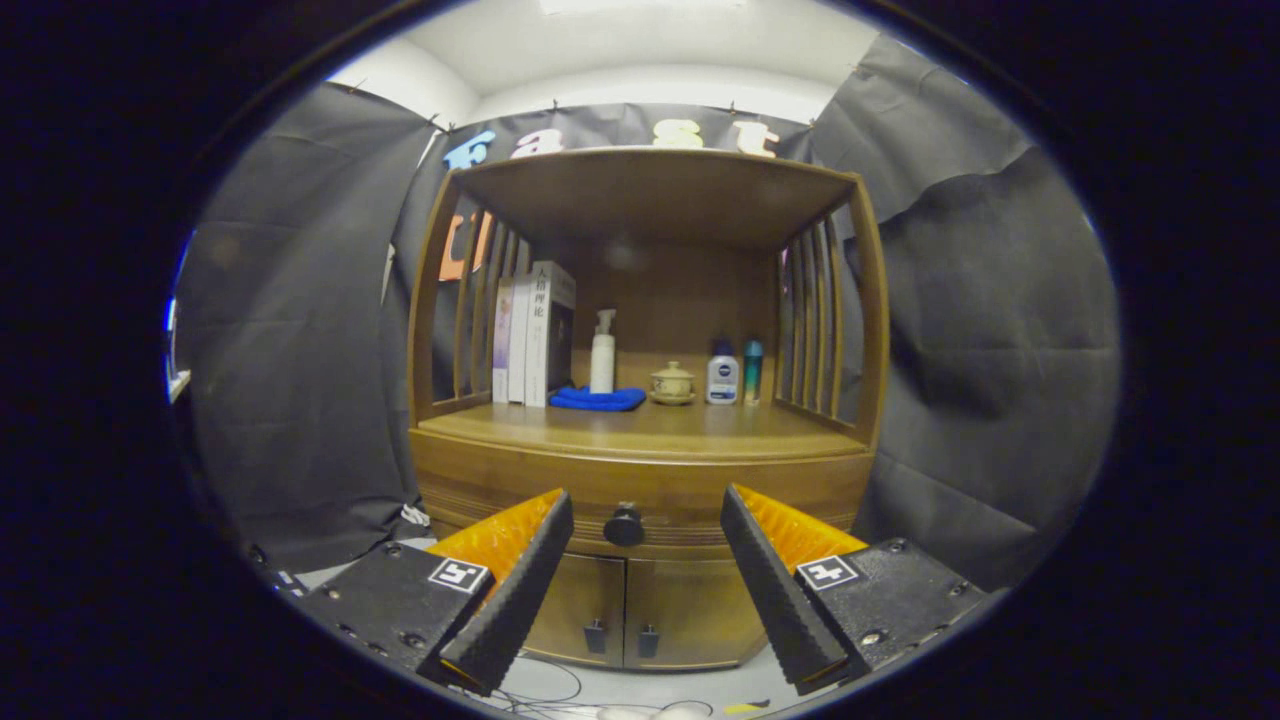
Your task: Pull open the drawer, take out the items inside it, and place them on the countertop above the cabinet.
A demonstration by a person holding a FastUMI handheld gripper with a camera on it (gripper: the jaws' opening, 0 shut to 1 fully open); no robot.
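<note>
Drawer (pixel 640 500), shut, is seen at lower centre below the surface (pixel 640 425) of the cabinet, its knob (pixel 624 525) set beyond and between the fingers. Tool (pixel 645 530) is held wide open, with nothing gripped. Knob should be centred, closed upon squarely, then drawn straight back.

the hand-held gripper (pixel 646 500) points level and forward, its two fingers spread wide, gripping nothing.

Glossy wooden cabinet (pixel 645 470), dark knob (pixel 624 524)
</note>
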